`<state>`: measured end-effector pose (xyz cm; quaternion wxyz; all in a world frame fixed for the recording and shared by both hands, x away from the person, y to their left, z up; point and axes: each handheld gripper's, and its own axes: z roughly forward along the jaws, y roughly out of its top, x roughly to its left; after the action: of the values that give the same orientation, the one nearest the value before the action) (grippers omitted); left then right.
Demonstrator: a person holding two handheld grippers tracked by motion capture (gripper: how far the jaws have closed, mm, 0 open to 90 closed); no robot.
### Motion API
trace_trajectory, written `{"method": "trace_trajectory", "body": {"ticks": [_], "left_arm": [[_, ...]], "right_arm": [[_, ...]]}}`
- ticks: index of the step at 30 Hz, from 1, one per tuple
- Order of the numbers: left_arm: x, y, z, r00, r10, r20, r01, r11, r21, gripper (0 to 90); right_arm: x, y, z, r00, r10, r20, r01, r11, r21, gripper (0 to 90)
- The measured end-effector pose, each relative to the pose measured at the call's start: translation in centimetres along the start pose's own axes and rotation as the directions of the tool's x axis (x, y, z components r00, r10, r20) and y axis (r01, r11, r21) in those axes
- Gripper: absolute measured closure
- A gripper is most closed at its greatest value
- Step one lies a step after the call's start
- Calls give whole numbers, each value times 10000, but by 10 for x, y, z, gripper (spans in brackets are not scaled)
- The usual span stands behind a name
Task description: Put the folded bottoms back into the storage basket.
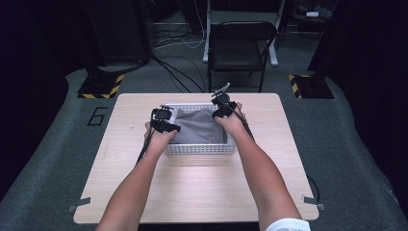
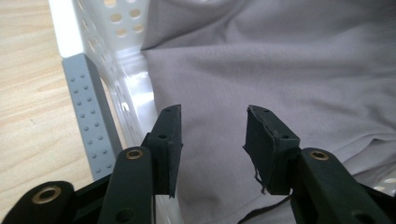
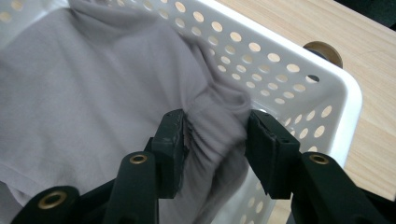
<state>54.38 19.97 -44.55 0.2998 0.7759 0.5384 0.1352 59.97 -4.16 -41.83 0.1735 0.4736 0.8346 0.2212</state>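
A grey cloth (image 1: 197,126) lies folded inside a white perforated basket (image 1: 199,150) at the middle of the wooden table (image 1: 192,192). My left gripper (image 1: 173,127) hovers at the basket's left end. Seen from the left gripper view, it (image 2: 214,122) is open just above the cloth (image 2: 280,60), close to the basket wall (image 2: 116,42), with nothing pinched. My right gripper (image 1: 219,114) is at the basket's far right corner. The right gripper view shows it (image 3: 217,126) open with a bunched fold of cloth (image 3: 93,84) loose between the jaws, beside the basket rim (image 3: 289,70).
A dark folding chair (image 1: 240,45) stands on the floor beyond the table, with cables around it. Hazard-striped stand bases (image 1: 101,86) sit at both far corners. A round brass-coloured thing (image 3: 322,51) lies on the table just outside the basket corner.
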Motion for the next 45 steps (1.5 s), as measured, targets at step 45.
{"method": "trace_trajectory", "body": {"ticks": [45], "left_arm": [[0, -3, -66, 9921, 1040, 696, -958, 9891, -1122, 493]], "right_arm": [[2, -22, -58, 9963, -516, -691, 443, 9936, -1035, 472]]}}
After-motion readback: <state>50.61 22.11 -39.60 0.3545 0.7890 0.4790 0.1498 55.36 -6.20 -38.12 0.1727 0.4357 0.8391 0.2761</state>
